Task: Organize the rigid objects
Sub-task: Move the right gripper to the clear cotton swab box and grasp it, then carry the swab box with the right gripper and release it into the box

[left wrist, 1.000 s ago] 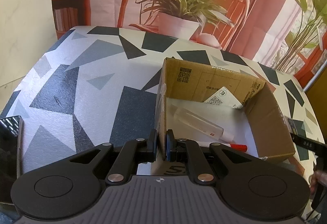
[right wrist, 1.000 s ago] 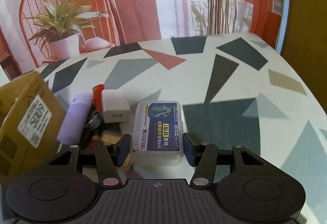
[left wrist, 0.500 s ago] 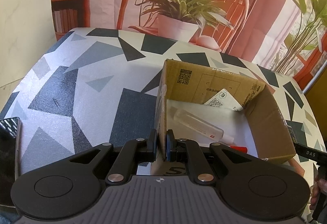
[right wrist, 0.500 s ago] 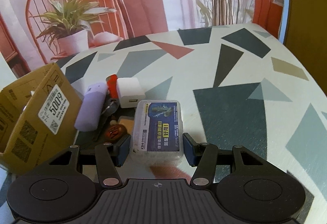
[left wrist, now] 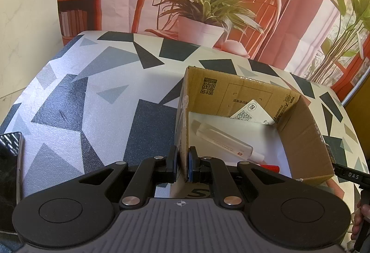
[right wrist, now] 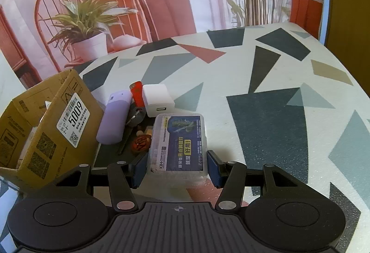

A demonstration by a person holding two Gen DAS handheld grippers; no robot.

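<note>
Left wrist view: worktop (left wrist: 92, 96) has a white cover w/ grey, black and dark-blue triangles, and behind it hangs a printed backdrop of a red chair w/ a potted plant and curtains. The left gripper (left wrist: 183, 164) is clamped tight on the near-left wall of the open cardboard box (left wrist: 307, 132), one pad each side of the cardboard. Inside the box I count 1 clear tube (left wrist: 223, 138) lying flat, 1 white card w/ a QR code (left wrist: 253, 113) leaning on the far wall, and 1 red thing (left wrist: 270, 168) half hidden by the gripper arm, can't tell what it is. A dark phone (left wrist: 9, 174) is cut off at the left edge. A bit of a hand shows at the bottom right, mostly out of frame

Right wrist view: same patterned worktop plus 1 red triangle, same backdrop. The right gripper (right wrist: 177, 166) is about half open, pads pressing both sides of 1 clear plastic case w/ a blue label (right wrist: 179, 144), which looks lifted a bit off the worktop. Just left of it is a pile: 1 lilac case (right wrist: 113, 117), 1 white charger (right wrist: 157, 99), 1 red stick (right wrist: 137, 94), keys (right wrist: 135, 119) partly buried, and 1 brown carved bead (right wrist: 141, 143). The box sits at the far left, touching the lilac case, its left part cut off
</note>
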